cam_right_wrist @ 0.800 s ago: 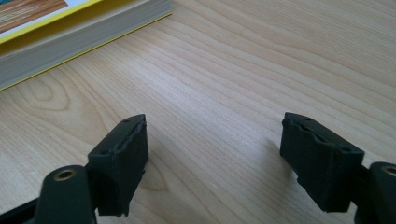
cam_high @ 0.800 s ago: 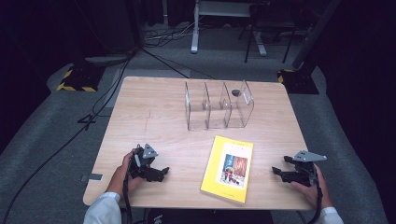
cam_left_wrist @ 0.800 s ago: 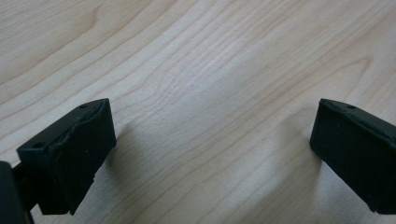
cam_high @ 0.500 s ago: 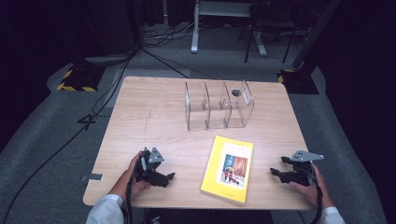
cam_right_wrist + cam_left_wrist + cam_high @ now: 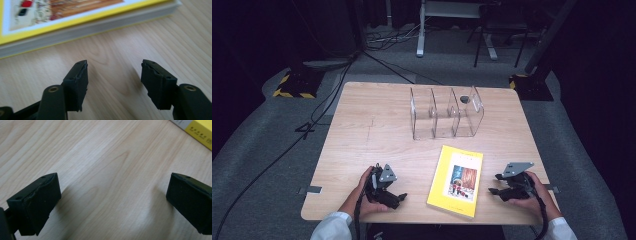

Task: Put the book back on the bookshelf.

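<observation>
Yellow picture-cover book [image 5: 455, 180], flat

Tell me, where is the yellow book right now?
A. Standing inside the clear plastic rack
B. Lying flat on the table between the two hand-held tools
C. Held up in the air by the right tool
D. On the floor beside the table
B: the book lies flat on the table, with the left tool and the right tool either side of it, neither touching it.
</observation>
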`<control>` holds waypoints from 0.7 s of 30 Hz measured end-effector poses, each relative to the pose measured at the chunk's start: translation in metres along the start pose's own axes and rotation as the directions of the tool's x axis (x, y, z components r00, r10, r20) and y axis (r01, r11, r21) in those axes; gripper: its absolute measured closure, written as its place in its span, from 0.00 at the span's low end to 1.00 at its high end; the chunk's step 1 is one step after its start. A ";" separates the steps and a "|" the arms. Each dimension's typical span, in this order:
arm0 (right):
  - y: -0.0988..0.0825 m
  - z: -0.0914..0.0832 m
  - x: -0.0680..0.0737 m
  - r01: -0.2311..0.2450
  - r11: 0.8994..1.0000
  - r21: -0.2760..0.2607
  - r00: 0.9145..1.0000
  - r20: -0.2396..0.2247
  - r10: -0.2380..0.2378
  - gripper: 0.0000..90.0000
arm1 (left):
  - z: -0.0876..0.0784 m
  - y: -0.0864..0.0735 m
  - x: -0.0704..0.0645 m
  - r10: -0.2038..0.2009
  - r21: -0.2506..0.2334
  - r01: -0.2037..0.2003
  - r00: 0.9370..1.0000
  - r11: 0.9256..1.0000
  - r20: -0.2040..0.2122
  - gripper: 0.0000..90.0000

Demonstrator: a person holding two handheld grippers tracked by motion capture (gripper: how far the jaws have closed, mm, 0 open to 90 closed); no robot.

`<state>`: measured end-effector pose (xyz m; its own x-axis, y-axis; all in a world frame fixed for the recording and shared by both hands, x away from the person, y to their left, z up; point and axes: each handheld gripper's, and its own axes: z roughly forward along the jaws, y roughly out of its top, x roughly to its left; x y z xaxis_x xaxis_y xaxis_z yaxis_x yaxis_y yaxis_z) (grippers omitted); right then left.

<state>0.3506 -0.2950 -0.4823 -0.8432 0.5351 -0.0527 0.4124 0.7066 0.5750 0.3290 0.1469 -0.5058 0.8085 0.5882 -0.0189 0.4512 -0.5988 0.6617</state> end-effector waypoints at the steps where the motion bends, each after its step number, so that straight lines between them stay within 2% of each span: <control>1: 0.004 0.002 0.004 0.015 1.000 0.013 1.000 -0.015 -0.015 0.44 | 0.001 0.001 -0.002 0.011 -0.001 -0.011 1.000 1.000 0.006 0.00; 3: 0.012 0.005 0.009 0.049 0.998 0.035 0.998 -0.041 -0.048 0.45 | 0.003 0.003 -0.006 0.028 0.000 -0.028 0.999 1.000 0.021 0.00; 4: 0.012 0.005 0.009 0.049 0.998 0.035 0.998 -0.041 -0.048 0.45 | 0.003 0.003 -0.006 0.028 0.000 -0.028 0.999 1.000 0.021 0.00; 5: 0.020 0.008 0.013 0.071 0.996 0.061 0.995 -0.068 -0.067 0.46 | 0.004 0.004 -0.007 0.035 0.000 -0.035 0.999 0.999 0.027 0.00; 8: 0.026 0.011 0.016 0.083 0.993 0.078 0.993 -0.084 -0.077 0.46 | 0.007 0.007 -0.012 0.047 -0.001 -0.047 0.998 0.999 0.040 0.00; 9: 0.033 0.014 0.019 0.103 0.990 0.100 0.990 -0.108 -0.092 0.46 | 0.008 0.008 -0.015 0.049 0.001 -0.049 0.998 0.999 0.043 0.00; 11: 0.034 0.015 0.020 0.101 0.989 0.109 0.990 -0.112 -0.089 0.47 | 0.010 0.010 -0.017 0.060 -0.003 -0.060 0.997 0.998 0.051 0.00; 16: 0.042 0.015 0.024 0.131 0.973 0.190 0.985 -0.138 -0.106 0.46 | 0.013 0.014 -0.022 0.064 -0.002 -0.064 0.996 0.998 0.060 0.00; 18: 0.044 0.016 0.024 0.141 0.970 0.200 0.984 -0.140 -0.114 0.43 | 0.014 0.015 -0.023 0.069 0.000 -0.069 0.996 0.998 0.062 0.00; 21: 0.047 0.019 0.025 0.147 0.970 0.196 0.982 -0.144 -0.120 0.40 | 0.016 0.017 -0.024 0.073 0.001 -0.073 0.995 0.997 0.065 0.00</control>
<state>0.3548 -0.2398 -0.4721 -0.9274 0.3740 -0.0029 0.3434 0.8544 0.3899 0.3231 0.1139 -0.5057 0.8622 0.5061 -0.0193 0.3911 -0.6410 0.6605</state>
